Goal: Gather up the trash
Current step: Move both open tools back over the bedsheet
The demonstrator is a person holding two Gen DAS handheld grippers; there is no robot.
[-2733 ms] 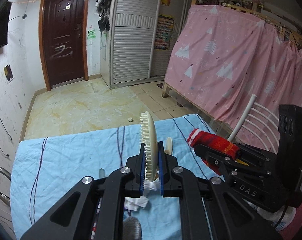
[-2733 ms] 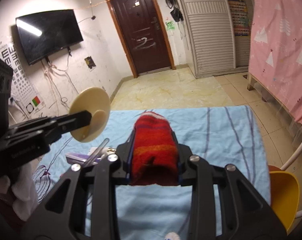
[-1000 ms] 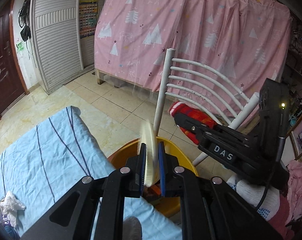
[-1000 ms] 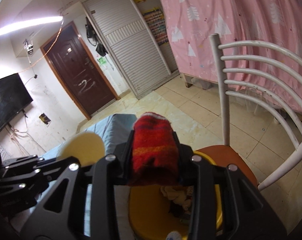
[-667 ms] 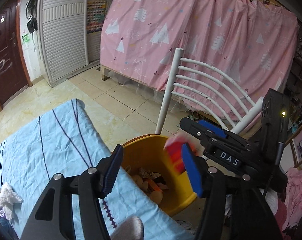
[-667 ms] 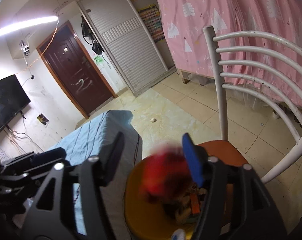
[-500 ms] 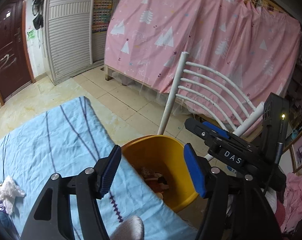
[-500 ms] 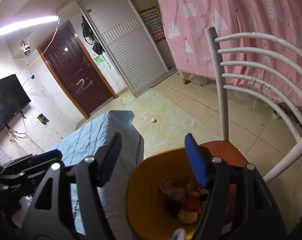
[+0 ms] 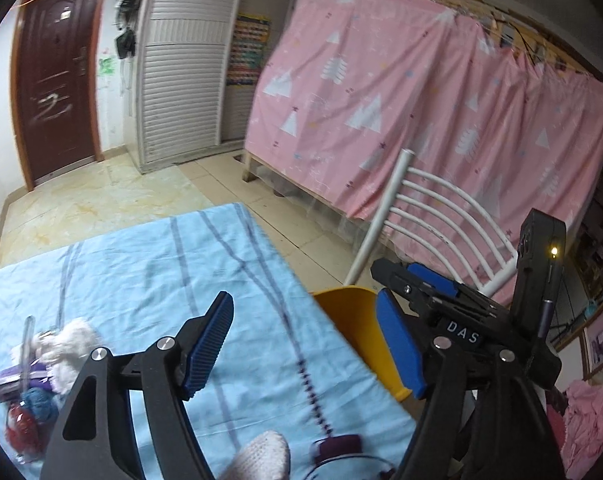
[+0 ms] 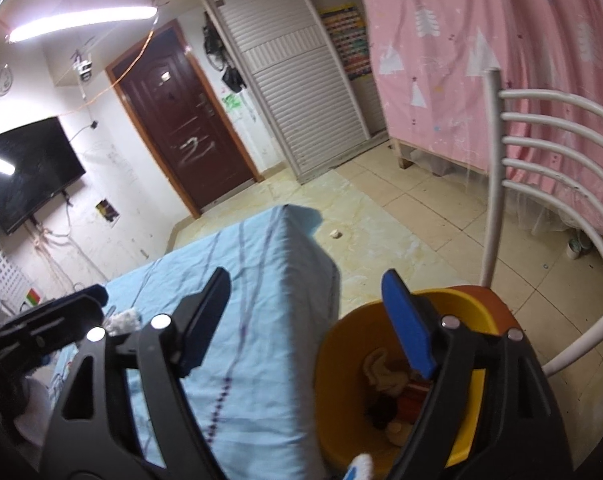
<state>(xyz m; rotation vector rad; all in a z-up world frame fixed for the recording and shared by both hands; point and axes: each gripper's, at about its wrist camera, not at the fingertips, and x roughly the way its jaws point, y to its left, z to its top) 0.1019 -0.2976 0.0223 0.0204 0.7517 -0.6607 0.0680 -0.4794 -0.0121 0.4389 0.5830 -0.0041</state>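
Only the right wrist view looked down into the yellow bin (image 10: 467,436), where crumpled cloth, a red piece and a pale round thing lay heaped at the bottom; the left wrist view caught just a slice of the bin's wall (image 9: 351,320) beyond the table's edge. Only the left wrist view showed the litter remaining on the blue striped cloth (image 9: 149,264): a white crumpled tissue (image 9: 67,342), a purple flat packet (image 9: 15,378) with a clear tube lying across it, a blue ball of yarn (image 9: 35,400) and a red blurred thing below it, all bunched near the table's left side.

The left gripper (image 9: 305,348) hung over the cloth with its jaws opening and nothing between them. The right gripper (image 10: 313,316) stood above the gap between table and bin, its jaws also opening, empty. Each appeared in the other's view, the right one (image 9: 433,292) crossing in front of the bin.

The bin sat on the brown seat of one white chair (image 10: 541,152), just beside the table. Behind it hung a pink curtain (image 10: 501,40). One dark door (image 10: 185,120), one slatted wardrobe (image 10: 293,80) and one wall television (image 10: 25,168) stood further off. A small scrap (image 10: 335,234) lay on the tiled floor.
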